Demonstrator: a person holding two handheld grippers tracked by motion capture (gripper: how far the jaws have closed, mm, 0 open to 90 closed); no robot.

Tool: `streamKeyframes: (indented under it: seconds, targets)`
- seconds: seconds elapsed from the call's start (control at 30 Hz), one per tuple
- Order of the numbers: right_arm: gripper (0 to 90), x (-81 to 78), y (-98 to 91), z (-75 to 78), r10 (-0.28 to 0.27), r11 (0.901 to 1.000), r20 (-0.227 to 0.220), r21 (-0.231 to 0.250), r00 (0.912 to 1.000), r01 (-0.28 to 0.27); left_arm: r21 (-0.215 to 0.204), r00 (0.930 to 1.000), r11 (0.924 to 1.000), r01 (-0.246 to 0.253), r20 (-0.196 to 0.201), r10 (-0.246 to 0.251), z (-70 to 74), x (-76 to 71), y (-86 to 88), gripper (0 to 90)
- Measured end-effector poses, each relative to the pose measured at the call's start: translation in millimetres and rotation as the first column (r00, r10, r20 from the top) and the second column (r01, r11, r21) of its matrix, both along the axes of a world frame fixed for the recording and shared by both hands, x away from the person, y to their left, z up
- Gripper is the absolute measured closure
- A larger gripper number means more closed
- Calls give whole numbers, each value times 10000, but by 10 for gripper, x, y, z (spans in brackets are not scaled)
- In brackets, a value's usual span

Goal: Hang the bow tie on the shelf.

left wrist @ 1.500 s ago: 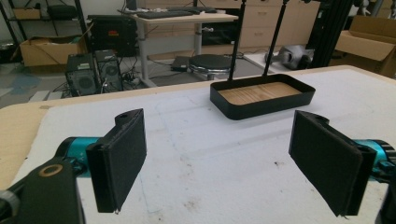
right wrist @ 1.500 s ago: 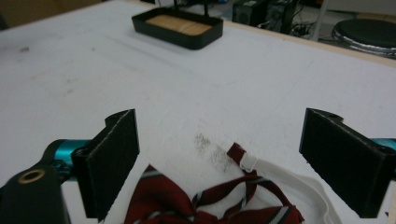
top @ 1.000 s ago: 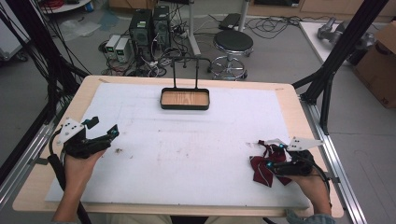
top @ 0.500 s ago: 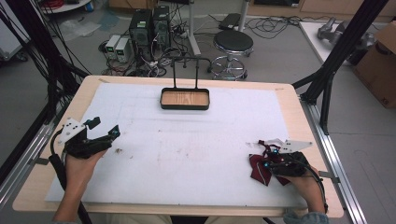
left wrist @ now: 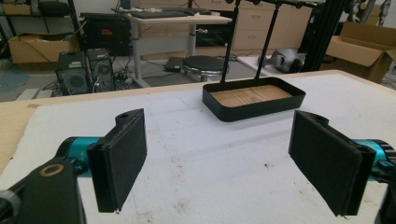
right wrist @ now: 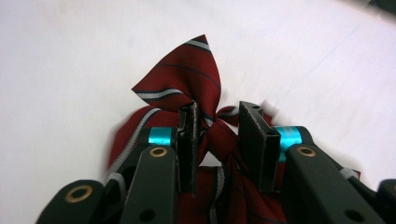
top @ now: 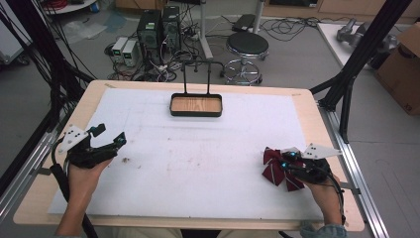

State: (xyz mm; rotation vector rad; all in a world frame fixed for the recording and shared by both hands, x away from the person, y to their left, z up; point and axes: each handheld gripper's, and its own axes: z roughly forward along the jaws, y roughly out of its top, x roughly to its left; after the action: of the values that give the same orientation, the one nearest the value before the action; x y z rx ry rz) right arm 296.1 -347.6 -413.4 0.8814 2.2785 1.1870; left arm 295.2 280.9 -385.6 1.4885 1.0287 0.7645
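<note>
The right hand-held gripper (top: 286, 165) sits at the near right of the worktop (top: 54, 148), directly over a dark red bow tie (top: 275, 167) with white and dark stripes. In the right gripper view its jaws have just been closing and now stand narrow on either side of the bow tie's (right wrist: 187, 79) knot, with the red cloth bunched between the pads; the left pad presses into the fabric, while a slight gap shows beside the right pad, so contact on that side cannot be confirmed. One pointed wing of the bow tie fans out beyond the jaws, and the rest lies under and behind them on the white mat (top: 208, 163). The bow tie rests on the mat, near the mat's right edge and toward the near side. The left hand-held gripper (top: 110, 136) is at the near left of the worktop, held in the person's left hand (top: 84, 171), well apart from the bow tie. Its jaws stand wide apart in the left gripper view, with nothing between them but bare mat. A black tray (top: 196, 105) with a wooden floor and an upright wire handle sits at the far middle of the mat, well apart from both hand-held grippers.
</note>
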Motion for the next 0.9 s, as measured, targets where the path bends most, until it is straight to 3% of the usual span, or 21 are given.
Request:
streamKeyframes:
  seconds: [0.13,0.2,0.23,0.4,0.63,0.9]
  targets:
    - [692,8,23,129,-182,9985,415,517,9990,160,-9,10000,10000,44,7,-44,2,4,-2,196]
    - [692,42,43,209,-87,9977,512,680,9986,52,-12,10000,10000,31,24,-31,9,4,-3,196]
    - [692,77,67,305,128,9944,577,1040,9983,-188,-36,10000,10000,23,31,-23,12,3,-2,196]
    - [692,161,144,506,366,9919,800,1181,9961,-460,-93,10000,10000,10,58,-9,15,9,15,196]
    - [691,401,363,795,520,9844,949,1625,9941,-670,-86,10000,10000,31,84,-30,13,29,25,196]
    - [691,667,584,985,661,9858,1078,1470,9920,-816,-142,9998,9999,-5,196,8,36,47,68,196]
